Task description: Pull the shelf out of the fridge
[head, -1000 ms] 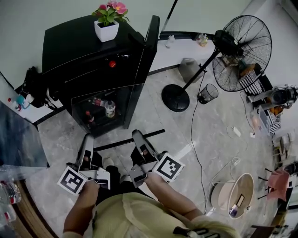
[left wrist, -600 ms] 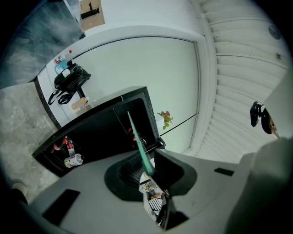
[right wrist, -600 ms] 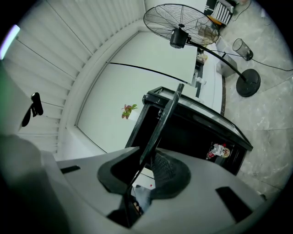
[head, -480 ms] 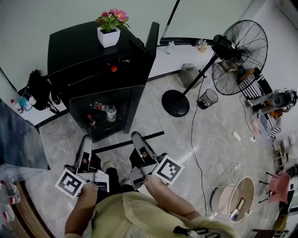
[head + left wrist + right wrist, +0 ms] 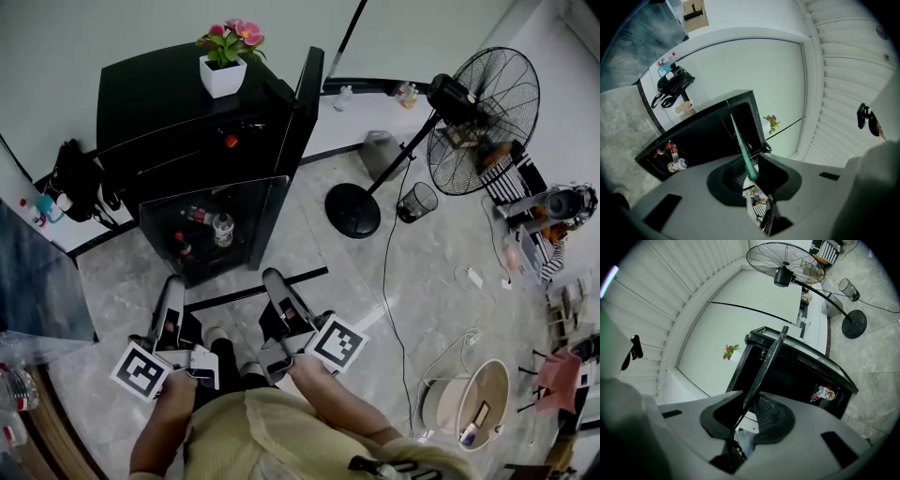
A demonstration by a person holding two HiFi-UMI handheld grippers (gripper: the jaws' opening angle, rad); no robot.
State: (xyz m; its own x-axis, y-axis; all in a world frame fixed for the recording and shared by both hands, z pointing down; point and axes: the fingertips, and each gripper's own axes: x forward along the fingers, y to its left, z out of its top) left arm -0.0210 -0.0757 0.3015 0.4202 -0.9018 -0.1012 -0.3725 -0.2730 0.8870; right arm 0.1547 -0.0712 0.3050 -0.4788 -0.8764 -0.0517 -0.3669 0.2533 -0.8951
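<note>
Grey marbled floor tiles [image 5: 309, 234] run through the room to a pale wall. The left gripper [image 5: 173, 284] and the right gripper [image 5: 274, 278] each pinch the near edge of a clear flat glass shelf [image 5: 214, 188], jaws closed to its thickness. The shelf is held tilted before the open front of a black mini fridge [image 5: 159, 103], with bottles [image 5: 221, 228] inside. A white pot of pink flowers [image 5: 223, 58] stands on the fridge, and a black pedestal fan [image 5: 483, 108] stands to its right.

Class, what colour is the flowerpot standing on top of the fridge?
White. The flowerpot shows best in the head view.
</note>
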